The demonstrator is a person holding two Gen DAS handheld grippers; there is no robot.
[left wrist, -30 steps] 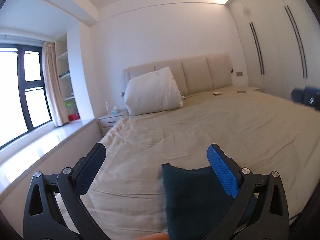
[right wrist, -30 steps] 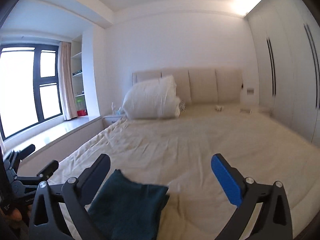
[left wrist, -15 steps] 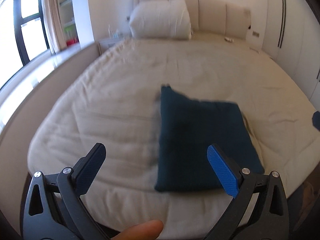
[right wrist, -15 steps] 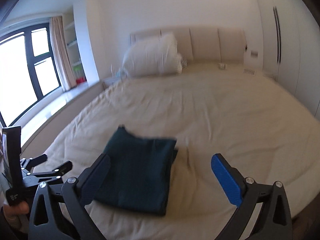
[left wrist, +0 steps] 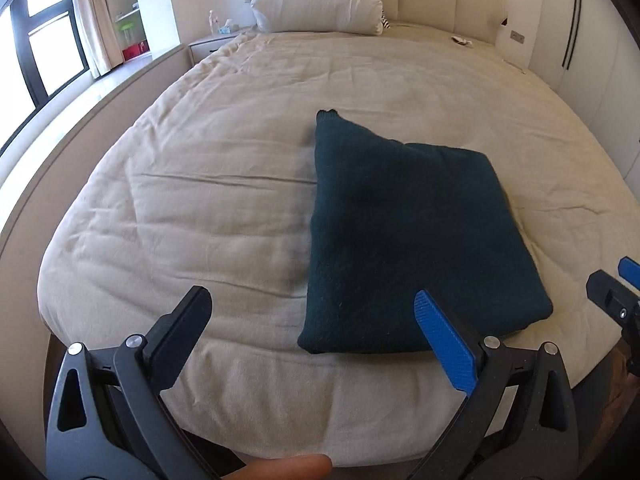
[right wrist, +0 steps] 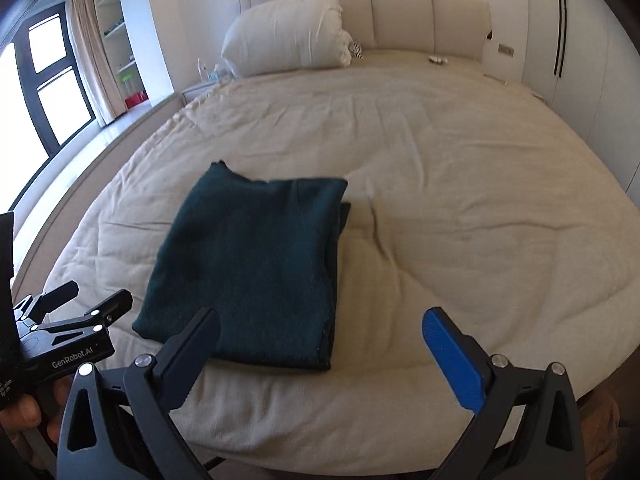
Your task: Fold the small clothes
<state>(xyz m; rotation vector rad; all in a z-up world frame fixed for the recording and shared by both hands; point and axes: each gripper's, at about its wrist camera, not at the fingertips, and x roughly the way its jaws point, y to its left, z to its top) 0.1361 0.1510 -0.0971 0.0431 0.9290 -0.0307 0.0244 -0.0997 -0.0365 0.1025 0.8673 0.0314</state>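
Observation:
A dark teal garment (left wrist: 404, 236) lies folded into a flat rectangle on the beige bed (left wrist: 208, 208), near the foot edge. It also shows in the right wrist view (right wrist: 256, 268). My left gripper (left wrist: 316, 332) is open and empty, held above the foot of the bed, just short of the garment's near left corner. My right gripper (right wrist: 324, 344) is open and empty, above the garment's near right edge. The left gripper (right wrist: 76, 308) shows at the left of the right wrist view; the right gripper's tip (left wrist: 624, 280) shows at the right edge of the left wrist view.
A white pillow (right wrist: 284, 36) rests against the padded headboard (right wrist: 400, 16). A nightstand (left wrist: 208, 46) and a window ledge (left wrist: 80, 92) run along the left. White wardrobes (right wrist: 576, 56) stand on the right. A small object (right wrist: 438, 59) lies near the headboard.
Both grippers have tilted down and pulled back from the garment, so the views now look down on the bed. The folded garment lies whole on the bed, apart from both grippers.

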